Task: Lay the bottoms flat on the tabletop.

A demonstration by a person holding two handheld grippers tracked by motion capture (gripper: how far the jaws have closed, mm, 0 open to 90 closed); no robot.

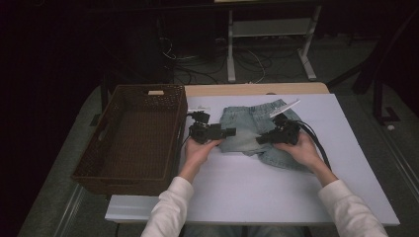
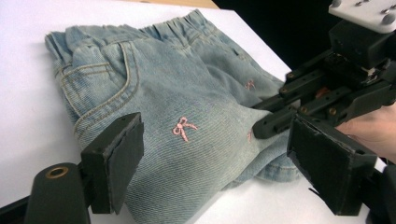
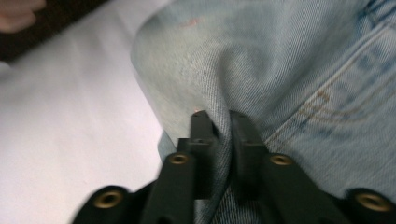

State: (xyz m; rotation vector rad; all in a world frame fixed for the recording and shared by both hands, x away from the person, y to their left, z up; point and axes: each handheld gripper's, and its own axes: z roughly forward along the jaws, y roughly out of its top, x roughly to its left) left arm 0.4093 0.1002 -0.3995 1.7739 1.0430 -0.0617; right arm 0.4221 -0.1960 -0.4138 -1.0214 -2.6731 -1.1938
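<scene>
A fold of the denim shorts (image 3: 289,65) near the table's far edge was pinched by the right gripper (image 3: 219,122); the left gripper (image 2: 210,158), wide open and empty, would next need a hold

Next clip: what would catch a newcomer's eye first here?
The folded light-blue denim shorts, with small pink bows, lying mid-table on the white sheet. The right hand-held gripper pinches a fold of the denim, while the left hand-held gripper stands open at the shorts' left edge. A dark wicker basket sits to the left.
</scene>
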